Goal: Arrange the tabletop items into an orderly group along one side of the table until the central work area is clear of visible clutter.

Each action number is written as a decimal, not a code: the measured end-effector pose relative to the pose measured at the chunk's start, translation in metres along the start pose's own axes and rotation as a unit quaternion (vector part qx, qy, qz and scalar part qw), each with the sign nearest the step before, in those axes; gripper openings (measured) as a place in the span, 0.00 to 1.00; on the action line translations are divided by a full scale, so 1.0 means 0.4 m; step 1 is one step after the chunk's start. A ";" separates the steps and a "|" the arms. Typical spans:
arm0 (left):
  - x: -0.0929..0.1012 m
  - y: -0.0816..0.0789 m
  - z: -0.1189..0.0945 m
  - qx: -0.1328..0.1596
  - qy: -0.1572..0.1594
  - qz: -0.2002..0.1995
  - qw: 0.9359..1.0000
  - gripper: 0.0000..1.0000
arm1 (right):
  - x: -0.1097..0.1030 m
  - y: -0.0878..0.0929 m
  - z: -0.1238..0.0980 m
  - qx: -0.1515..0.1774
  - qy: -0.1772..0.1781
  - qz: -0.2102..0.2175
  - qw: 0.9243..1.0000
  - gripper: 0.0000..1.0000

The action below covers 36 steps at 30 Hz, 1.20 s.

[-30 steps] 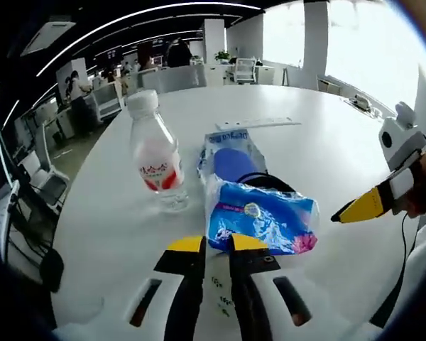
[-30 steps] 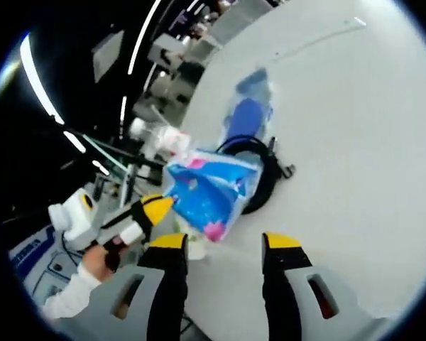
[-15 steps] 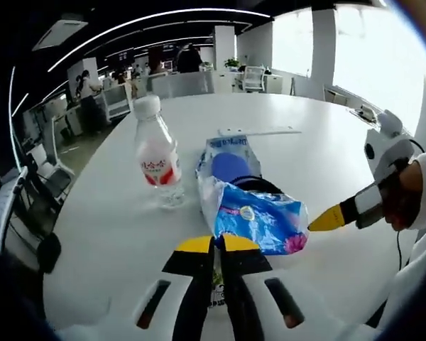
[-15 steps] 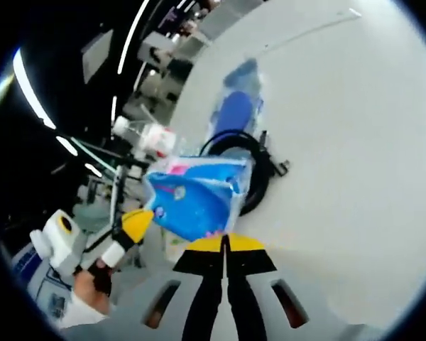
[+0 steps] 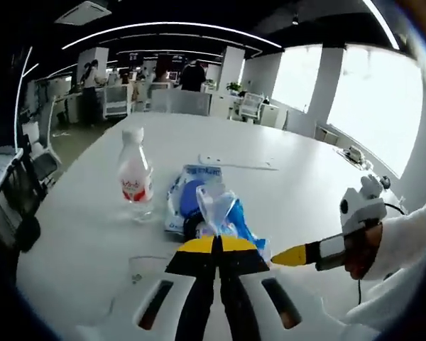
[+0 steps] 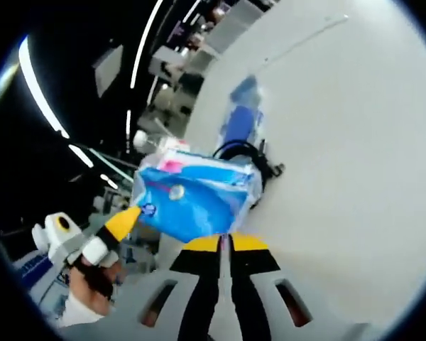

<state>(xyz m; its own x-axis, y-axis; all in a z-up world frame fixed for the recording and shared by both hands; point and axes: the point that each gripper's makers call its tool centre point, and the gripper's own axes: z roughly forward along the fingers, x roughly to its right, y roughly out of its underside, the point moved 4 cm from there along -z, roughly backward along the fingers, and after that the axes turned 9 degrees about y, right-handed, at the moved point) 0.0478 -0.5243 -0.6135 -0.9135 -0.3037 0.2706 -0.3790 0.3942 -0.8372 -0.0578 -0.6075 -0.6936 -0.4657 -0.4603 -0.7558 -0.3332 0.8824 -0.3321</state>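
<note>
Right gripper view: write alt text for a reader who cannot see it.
The right hand-held gripper, jaws closed, pinches a blue tissue pack above a white table, with the left hand-held gripper at the pack's other end. Behind lie a black cable coil and a blue packet.

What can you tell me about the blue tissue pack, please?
The blue tissue pack is a soft, shiny plastic-wrapped packet, blue with white and pink patches and a small round sticker. It appears lifted off the white table, tilted, with the left gripper and right gripper pinching opposite edges, above a black cable.
</note>
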 end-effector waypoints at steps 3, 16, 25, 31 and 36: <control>0.034 -0.022 0.003 0.010 0.017 0.001 1.000 0.00 | 0.009 -0.001 -0.013 0.010 -0.005 0.006 1.000 0.31; 0.116 -0.039 0.010 0.018 0.028 0.019 0.999 0.00 | 0.039 -0.033 -0.113 0.028 -0.051 0.022 0.998 0.00; 0.180 0.018 0.051 -0.023 0.048 0.017 0.998 0.00 | 0.071 -0.125 -0.213 0.065 -0.009 -0.086 0.994 0.00; 0.267 0.050 0.121 -0.057 0.092 0.066 0.992 0.00 | 0.126 -0.181 -0.300 0.103 0.043 -0.108 0.988 0.00; 0.336 0.063 0.182 -0.079 0.132 0.085 0.984 0.00 | 0.206 -0.188 -0.365 0.122 0.088 -0.088 0.985 0.00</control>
<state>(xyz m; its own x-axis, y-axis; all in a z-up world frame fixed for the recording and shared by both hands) -0.0737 -0.6182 -0.6329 -0.9644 0.0071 0.2644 -0.2158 0.5571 -0.8019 -0.1909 -0.7259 -0.6485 -0.5598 -0.5985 -0.5731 -0.2243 0.7752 -0.5905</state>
